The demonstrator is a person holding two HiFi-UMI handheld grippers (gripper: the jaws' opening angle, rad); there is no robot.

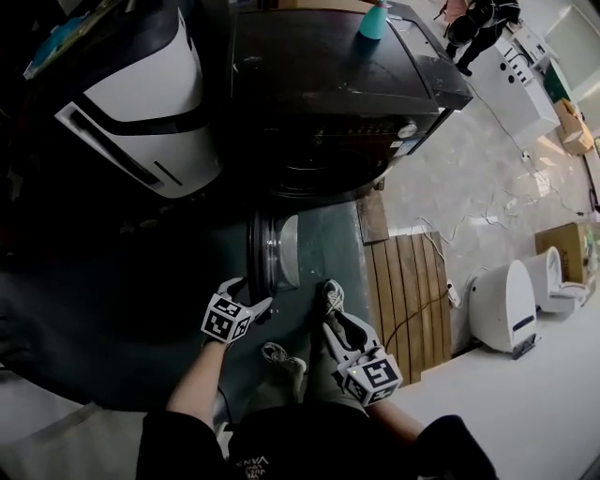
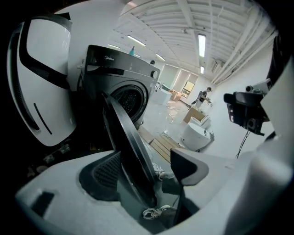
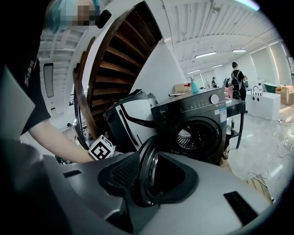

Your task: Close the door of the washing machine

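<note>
**Operator:** What is the status of the left gripper (image 1: 248,292)?

**Inspector:** The jaws are set wide. The free edge of the door (image 2: 131,147) stands in the gap, close against the left-hand pad (image 2: 103,172). Contact there cannot be confirmed. The right-hand part of the gap is unobstructed, and a shoe (image 2: 158,170) on the floor shows through it.

**Operator:** Where is the door relative to that gripper?

**Inspector:** It runs from between the jaws forward and upward to the washing machine (image 2: 121,85), which stands straight ahead. The door is swung out, and the drum opening (image 2: 128,98) is uncovered beyond it.

**Operator:** What is the status of the right gripper (image 1: 332,296)?

**Inspector:** The jaws are apart at a moderate width and clamp nothing. In the right gripper view the round rim of the door shows through the gap, ahead of the jaws. The head view places this gripper just beside the glass side of the door, with a visible gap between them. The left gripper appears to the left of these jaws, at the door's far side.

**Operator:** What surrounds the grippers?

**Inspector:**
- A white rounded housing (image 2: 43,78) stands ahead and to the left of the left gripper, beside the machine.
- A wooden slatted platform (image 1: 412,291) lies on the floor to the right of the right gripper.
- A teal bottle (image 1: 373,21) stands on top of the machine, well ahead of both grippers.
</note>
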